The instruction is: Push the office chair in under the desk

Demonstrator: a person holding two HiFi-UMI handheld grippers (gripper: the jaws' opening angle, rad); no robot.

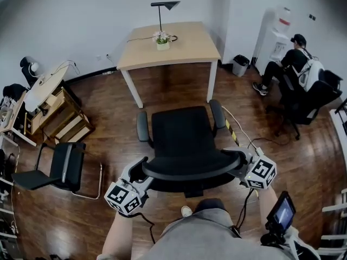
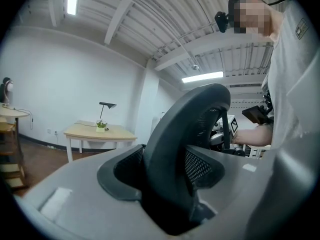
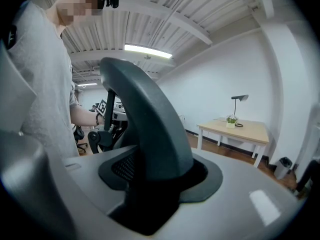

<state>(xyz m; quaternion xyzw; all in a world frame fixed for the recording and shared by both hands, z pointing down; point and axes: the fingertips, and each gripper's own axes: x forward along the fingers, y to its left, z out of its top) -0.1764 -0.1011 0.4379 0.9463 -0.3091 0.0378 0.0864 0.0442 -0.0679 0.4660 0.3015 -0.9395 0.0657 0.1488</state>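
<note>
Before pale wooden table (image 1: 195, 45): left claw (image 1: 140, 168) and right claw (image 1: 238, 161) pinch black office chair (image 1: 181, 137) backrest; uneven push may clip table legs.

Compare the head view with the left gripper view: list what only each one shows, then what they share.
Only the head view: the seat and armrests of the office chair, a trash bin, a seated person and a black side chair.
Only the left gripper view: the ceiling beams and a lit strip light.
Both: the office chair's backrest clamped in the left gripper, and the desk with its lamp and potted plant.
</note>
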